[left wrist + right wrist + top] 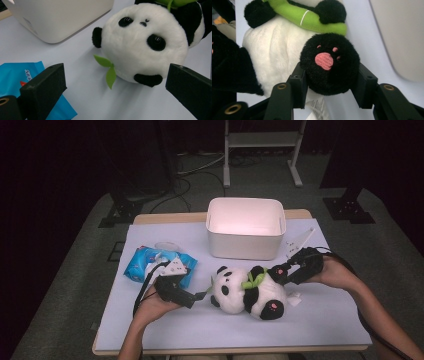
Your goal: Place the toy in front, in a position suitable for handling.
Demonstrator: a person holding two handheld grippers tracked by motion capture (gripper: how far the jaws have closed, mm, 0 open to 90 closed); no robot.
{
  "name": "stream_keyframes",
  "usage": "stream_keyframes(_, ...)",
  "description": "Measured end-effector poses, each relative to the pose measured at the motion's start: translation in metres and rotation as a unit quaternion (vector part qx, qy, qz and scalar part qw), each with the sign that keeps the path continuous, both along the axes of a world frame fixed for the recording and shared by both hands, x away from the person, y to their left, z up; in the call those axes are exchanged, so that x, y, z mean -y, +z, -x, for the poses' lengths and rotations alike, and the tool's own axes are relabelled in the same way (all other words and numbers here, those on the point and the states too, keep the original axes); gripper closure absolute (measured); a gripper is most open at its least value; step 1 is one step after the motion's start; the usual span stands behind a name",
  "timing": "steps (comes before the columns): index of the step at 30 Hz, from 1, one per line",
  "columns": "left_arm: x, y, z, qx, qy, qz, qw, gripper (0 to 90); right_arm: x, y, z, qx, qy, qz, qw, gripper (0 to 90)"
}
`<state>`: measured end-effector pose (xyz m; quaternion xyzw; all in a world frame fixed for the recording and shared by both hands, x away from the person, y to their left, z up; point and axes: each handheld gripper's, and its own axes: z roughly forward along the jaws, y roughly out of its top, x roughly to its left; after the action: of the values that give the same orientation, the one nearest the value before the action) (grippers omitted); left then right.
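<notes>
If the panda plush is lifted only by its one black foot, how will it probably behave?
The panda plush looks soft and stuffed, so it will probably hang and swing, not stay stiff. The black foot already bulges between the right gripper, so it may squash or slip. It seems light and not fragile.

In the left gripper view I lose the plush panda (145,42) past the top and right edges, beyond its head. The white bin (60,17) behind the panda is cropped at the top. The blue wipes pack (15,75) beside the panda shows one corner, its print too small to read. In the right gripper view, the sewn label (318,106) under the panda's foot (329,62) is blurred, illegible.
</notes>
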<state>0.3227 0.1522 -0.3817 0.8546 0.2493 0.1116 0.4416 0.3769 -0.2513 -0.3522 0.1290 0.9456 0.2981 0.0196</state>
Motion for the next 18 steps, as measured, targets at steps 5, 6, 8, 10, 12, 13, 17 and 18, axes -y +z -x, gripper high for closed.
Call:
stream_keyframes(5,-0.001,0.000,0.000,0.000,0.001,-0.002,1.0000,2.3,0.010,0.000,0.004,-0.009,-0.007,-0.027,0.9996,45.7)
stream_keyframes(6,-0.001,0.001,0.000,0.001,0.001,-0.002,1.0000,2.3,0.010,0.002,0.005,-0.009,-0.006,-0.028,0.9996,45.2)
stream_keyframes(8,-0.001,0.001,0.000,0.000,0.002,0.000,1.0000,2.3,0.011,0.008,0.007,-0.008,-0.005,-0.031,0.9995,43.3)
stream_keyframes(10,-0.001,0.001,0.000,0.001,0.002,-0.001,1.0000,2.3,0.012,0.012,0.008,-0.005,-0.005,-0.036,0.9993,43.1)
stream_keyframes(12,-0.001,0.001,-0.001,0.000,0.000,-0.001,1.0000,2.3,0.011,0.023,0.008,-0.002,-0.003,-0.057,0.9984,42.2)
stream_keyframes(13,-0.001,0.001,-0.001,0.000,-0.001,-0.002,1.0000,2.3,0.009,0.027,0.009,0.000,-0.003,-0.058,0.9983,42.2)
stream_keyframes(17,-0.002,0.000,-0.001,-0.001,-0.002,-0.001,1.0000,2.4,0.001,0.032,0.009,0.001,0.009,-0.065,0.9979,41.6)
stream_keyframes(18,-0.002,0.000,-0.002,0.001,-0.004,-0.004,1.0000,4.9,-0.009,0.033,0.010,0.000,0.018,-0.063,0.9979,41.1)
